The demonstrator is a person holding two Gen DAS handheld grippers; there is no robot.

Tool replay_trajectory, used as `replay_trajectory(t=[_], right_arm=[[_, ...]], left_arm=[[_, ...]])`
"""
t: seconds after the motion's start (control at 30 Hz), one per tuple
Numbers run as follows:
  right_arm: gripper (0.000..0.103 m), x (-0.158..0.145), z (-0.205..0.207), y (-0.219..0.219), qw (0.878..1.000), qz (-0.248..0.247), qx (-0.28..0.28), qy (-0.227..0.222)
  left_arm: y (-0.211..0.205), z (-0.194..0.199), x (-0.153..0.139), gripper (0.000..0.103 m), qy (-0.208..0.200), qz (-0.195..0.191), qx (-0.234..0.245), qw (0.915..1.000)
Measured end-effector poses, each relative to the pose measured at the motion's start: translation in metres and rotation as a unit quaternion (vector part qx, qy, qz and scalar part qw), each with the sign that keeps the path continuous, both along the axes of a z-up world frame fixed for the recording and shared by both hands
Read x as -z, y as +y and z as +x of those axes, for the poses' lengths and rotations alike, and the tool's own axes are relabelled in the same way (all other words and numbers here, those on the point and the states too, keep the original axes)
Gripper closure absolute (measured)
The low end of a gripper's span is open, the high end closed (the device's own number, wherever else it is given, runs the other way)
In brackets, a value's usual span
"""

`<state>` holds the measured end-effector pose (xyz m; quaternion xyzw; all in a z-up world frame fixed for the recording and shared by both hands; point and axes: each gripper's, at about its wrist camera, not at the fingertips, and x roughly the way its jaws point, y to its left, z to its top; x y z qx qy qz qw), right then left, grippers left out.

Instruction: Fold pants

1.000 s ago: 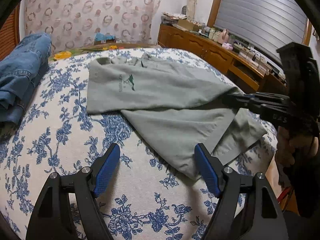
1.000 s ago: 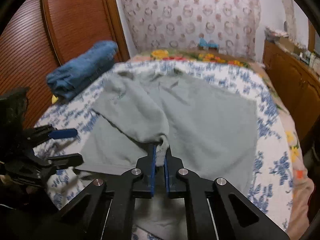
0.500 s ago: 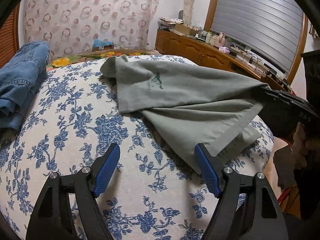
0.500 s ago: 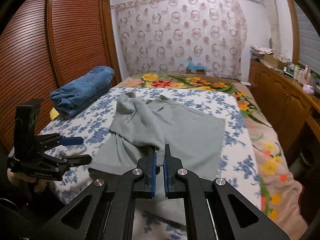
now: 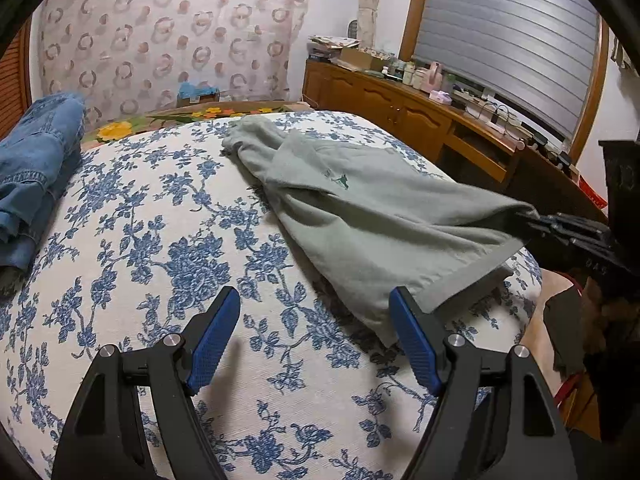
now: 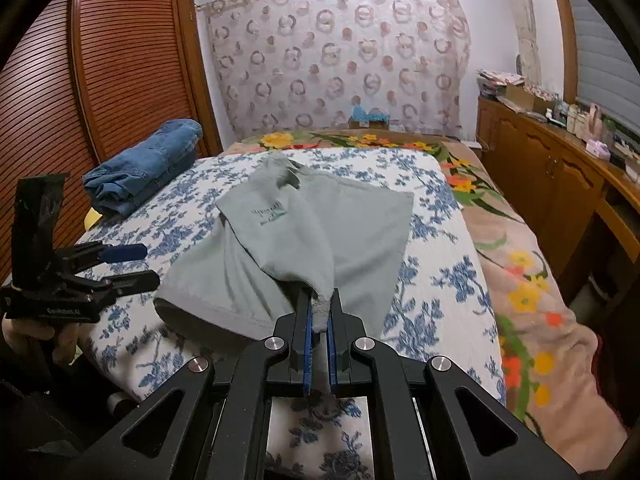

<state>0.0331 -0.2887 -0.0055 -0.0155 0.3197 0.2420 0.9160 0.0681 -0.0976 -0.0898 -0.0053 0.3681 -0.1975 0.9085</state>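
Left claw [image 5: 314,334] gapes wide over the bed [image 5: 160,240], holding nothing; its housing reads "GenRobot.AI". Grey pants [image 6: 312,232], near the bed's near edge, have been dragged further toward it since earlier; their small green logo is illegible. Right claw [image 6: 320,312] is clamped on their bunched corner, hiding it.

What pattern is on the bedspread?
Blue flowers on white bedspread, clearest in the left wrist view.

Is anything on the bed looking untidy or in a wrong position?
The grey-green pants lie askew: bunched and creased, one corner lifted off the bed by the right gripper. The jeans by the wardrobe look tidy.
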Motion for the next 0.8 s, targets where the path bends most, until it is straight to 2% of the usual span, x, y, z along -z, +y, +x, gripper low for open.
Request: replay_trajectory(t=[0.23, 0.47, 0.57, 0.63, 0.8], right_arm=[[0.098, 0.011, 0.002, -0.004, 1.0, -0.007, 0.005, 0.026], [0.097, 0.019, 0.002, -0.01, 0.999, -0.009, 0.016, 0.045], [0.087, 0.018, 0.002, -0.012, 0.999, -0.013, 0.021, 0.045], [0.076, 0.018, 0.0, -0.017, 0.999, -0.011, 0.027, 0.042], [0.073, 0.015, -0.002, -0.027, 0.999, -0.006, 0.032, 0.041]], left_arm=[[-0.011, 0.007, 0.0, 0.025, -0.001, 0.01, 0.01, 0.9999], [-0.016, 0.009, 0.017, 0.025, 0.027, 0.042, 0.012, 0.9987], [-0.014, 0.01, 0.021, 0.025, 0.032, 0.044, 0.009, 0.9985], [-0.013, 0.009, 0.021, 0.025, 0.03, 0.045, 0.008, 0.9985], [-0.01, 0.007, 0.02, 0.025, 0.028, 0.033, 0.006, 0.999]])
